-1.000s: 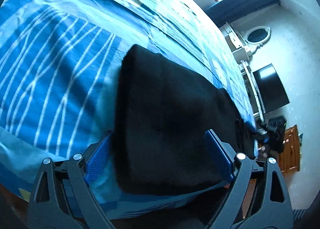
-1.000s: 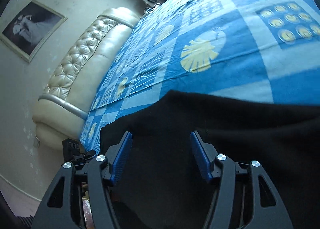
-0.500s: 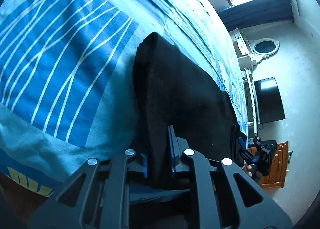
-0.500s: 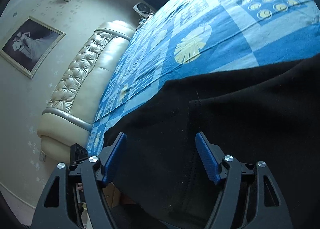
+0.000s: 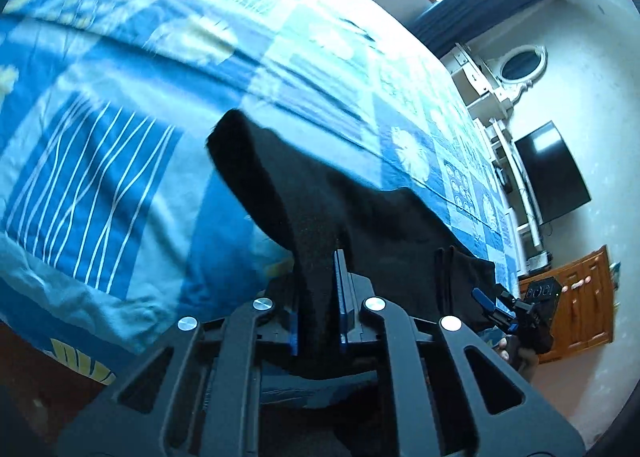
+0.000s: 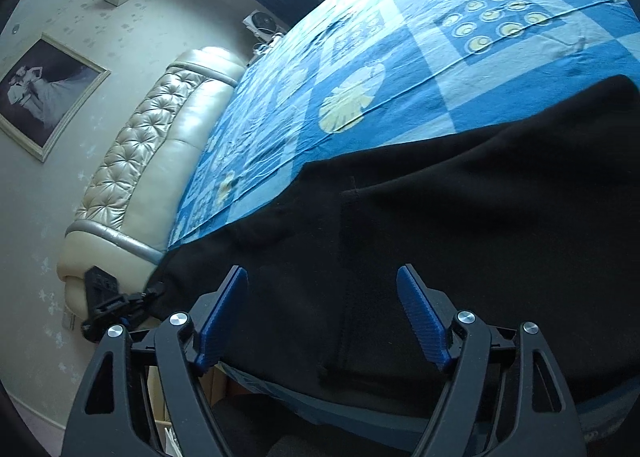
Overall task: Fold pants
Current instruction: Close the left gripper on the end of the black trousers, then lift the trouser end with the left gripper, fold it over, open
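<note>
The left tool [image 5: 318, 297] is clamped on a bunched fold of the black pants [image 5: 304, 193], lifted off the blue bedspread [image 5: 120, 161]. The right tool [image 6: 322, 313] hangs over the pants' other end flat on the bed, its jaws apart, just widening, pressing nothing.

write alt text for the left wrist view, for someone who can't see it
The left gripper is shut on a raised fold of black pants over a blue patterned bedspread. A dark TV hangs on the wall at right.
</note>
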`<state>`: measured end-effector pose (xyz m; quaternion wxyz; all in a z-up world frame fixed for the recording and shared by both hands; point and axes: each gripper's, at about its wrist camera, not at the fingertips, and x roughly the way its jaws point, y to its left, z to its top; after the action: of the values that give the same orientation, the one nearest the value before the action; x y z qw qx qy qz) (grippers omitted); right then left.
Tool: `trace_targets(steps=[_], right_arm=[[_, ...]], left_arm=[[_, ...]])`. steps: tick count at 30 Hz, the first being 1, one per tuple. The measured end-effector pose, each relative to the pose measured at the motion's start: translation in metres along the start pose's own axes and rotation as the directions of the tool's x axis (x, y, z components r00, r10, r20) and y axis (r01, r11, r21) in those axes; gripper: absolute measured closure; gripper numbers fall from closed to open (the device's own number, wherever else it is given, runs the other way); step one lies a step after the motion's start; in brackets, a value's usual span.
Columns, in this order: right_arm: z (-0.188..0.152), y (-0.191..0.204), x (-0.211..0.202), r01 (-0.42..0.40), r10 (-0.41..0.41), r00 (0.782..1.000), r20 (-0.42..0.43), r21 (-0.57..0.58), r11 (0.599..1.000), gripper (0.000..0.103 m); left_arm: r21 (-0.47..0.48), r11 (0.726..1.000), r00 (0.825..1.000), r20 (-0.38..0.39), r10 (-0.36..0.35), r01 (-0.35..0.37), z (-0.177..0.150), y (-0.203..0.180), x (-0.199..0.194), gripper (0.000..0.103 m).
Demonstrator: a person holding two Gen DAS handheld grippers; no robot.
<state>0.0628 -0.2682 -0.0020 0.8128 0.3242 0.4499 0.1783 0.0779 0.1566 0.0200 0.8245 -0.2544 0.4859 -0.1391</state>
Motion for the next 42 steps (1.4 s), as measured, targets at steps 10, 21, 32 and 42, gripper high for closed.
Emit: trace_targets(steps=[10, 21, 32, 42], right_arm=[[-0.003, -0.006, -0.016, 0.094, -0.095, 0.995, 0.027, 0.043, 0.995, 0.023], [-0.005, -0.008, -0.051, 0.071, -0.073, 0.995, 0.062, 0.021, 0.997, 0.023], [-0.011, -0.051, -0.089, 0.036, -0.049, 0.991, 0.124, 0.107, 0.994, 0.023], [-0.018, -0.079, -0.116, -0.012, -0.021, 0.984, 0.178, 0.178, 0.984, 0.023]], left_arm=[[0.263, 0.95, 0.985, 0.08, 0.154, -0.17, -0.008, -0.129, 0.003, 0.091], [0.405, 0.889, 0.977, 0.083, 0.196, -0.213, -0.037, -0.23, 0.054, 0.091], [0.496, 0.826, 0.96, 0.066, 0.273, -0.269, -0.07, -0.291, 0.123, 0.091], [0.564, 0.764, 0.94, 0.067, 0.335, -0.313, -0.099, -0.328, 0.173, 0.091]])
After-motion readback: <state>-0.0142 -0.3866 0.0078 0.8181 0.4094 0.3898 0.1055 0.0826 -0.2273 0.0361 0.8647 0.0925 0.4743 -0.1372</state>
